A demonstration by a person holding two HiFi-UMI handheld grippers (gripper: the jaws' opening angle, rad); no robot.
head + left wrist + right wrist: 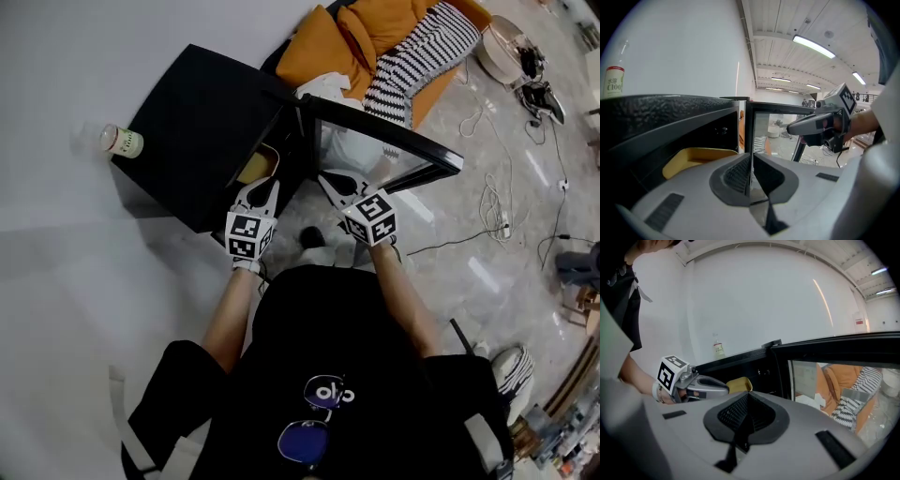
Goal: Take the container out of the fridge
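The black fridge [192, 131] stands on the floor against the wall, its glass door [398, 142] swung open to the right; orange cushions [370, 28] lie beyond it; the left gripper [264, 186] and right gripper [332, 180] hover side by side at the opening, each with jaws closed and empty; the yellow container [255, 167] sits inside the fridge, just past the left gripper; a bottle [122, 141] stands on the fridge top.

a bottle [122, 142] stands on the fridge [192, 122], the container [255, 166] inside it left of the open door [389, 141], cushions [323, 47] behind, the left hand-held gripper [261, 191] and right hand-held gripper [334, 184] before the opening.
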